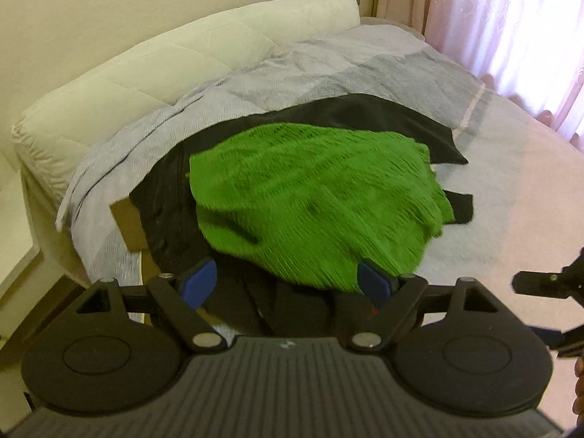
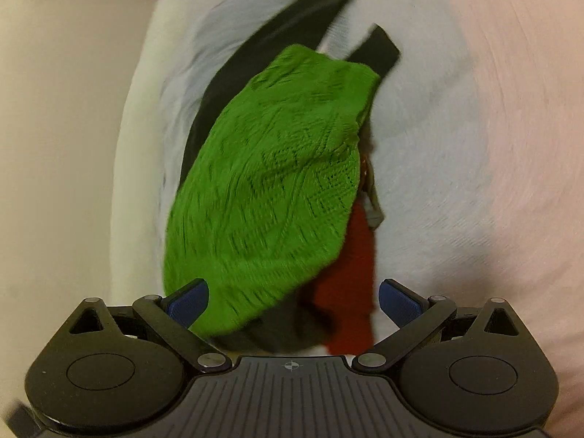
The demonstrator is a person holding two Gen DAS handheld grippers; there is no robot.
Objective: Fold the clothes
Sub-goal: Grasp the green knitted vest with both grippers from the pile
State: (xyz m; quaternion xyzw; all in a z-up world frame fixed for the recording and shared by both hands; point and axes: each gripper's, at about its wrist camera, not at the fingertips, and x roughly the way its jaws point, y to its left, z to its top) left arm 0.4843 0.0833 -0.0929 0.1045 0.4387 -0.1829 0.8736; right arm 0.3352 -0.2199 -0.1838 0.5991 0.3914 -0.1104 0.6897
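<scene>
A green knitted garment (image 1: 310,197) lies crumpled on top of black clothes (image 1: 365,116) on the bed. My left gripper (image 1: 288,281) hovers open just in front of its near edge, blue pads wide apart and empty. In the right wrist view, which is motion-blurred, the same green knit (image 2: 270,189) covers black clothing (image 2: 262,47), and a red garment (image 2: 350,284) shows under its right edge. My right gripper (image 2: 294,299) is open above the pile's near end, nothing between its fingers. Its black frame (image 1: 547,281) shows at the right edge of the left wrist view.
A grey-blue blanket (image 1: 255,73) covers the bed and a white quilted headboard cushion (image 1: 146,69) runs along the wall. Pink curtains (image 1: 511,18) hang at the back right. A brown cardboard piece (image 1: 127,226) sticks out under the black clothes on the left.
</scene>
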